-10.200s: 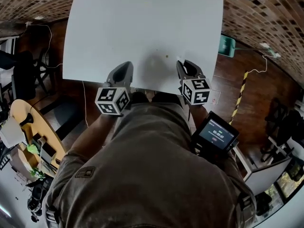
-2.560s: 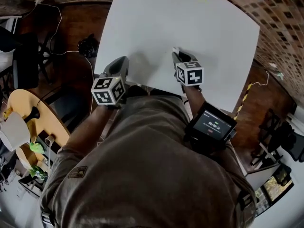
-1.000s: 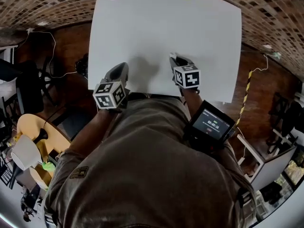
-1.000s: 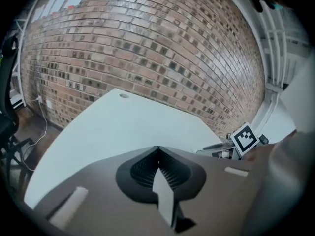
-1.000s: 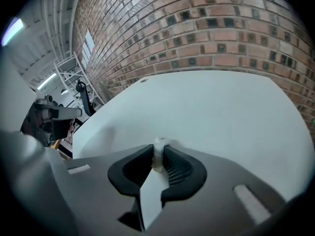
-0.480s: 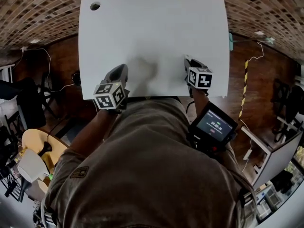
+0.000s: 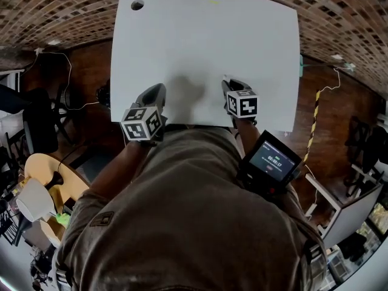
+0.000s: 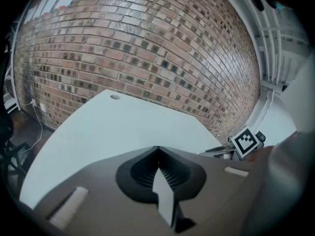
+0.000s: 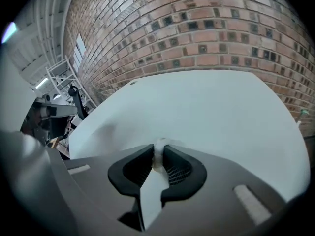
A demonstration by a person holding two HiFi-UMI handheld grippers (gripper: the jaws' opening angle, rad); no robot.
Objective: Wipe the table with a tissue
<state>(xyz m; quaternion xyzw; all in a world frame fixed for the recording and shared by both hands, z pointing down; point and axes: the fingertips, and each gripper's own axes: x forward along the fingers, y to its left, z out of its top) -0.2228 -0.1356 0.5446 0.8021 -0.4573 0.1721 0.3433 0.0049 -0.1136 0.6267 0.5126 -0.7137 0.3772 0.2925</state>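
A white table [image 7: 206,47] fills the top of the head view. My right gripper [image 7: 228,83] hovers over its near edge, right of centre, shut on a small wad of white tissue [image 9: 160,154] that pokes out between the jaw tips. My left gripper [image 7: 154,93] rests at the near edge, left of centre, its jaws closed together with nothing between them [image 8: 157,154]. The left gripper view also catches the right gripper's marker cube [image 8: 246,141] at its right side.
A round cable hole [image 7: 137,5] sits in the table's far left corner. A brick wall [image 8: 147,48] rises behind the table. A wrist-mounted screen [image 7: 273,160] sits on the person's right forearm. Chairs and a round wooden table [image 7: 36,174] stand at the left.
Over the last second the right gripper with the tissue has swung right along the near edge and then back left. The left gripper has stayed at the near edge.
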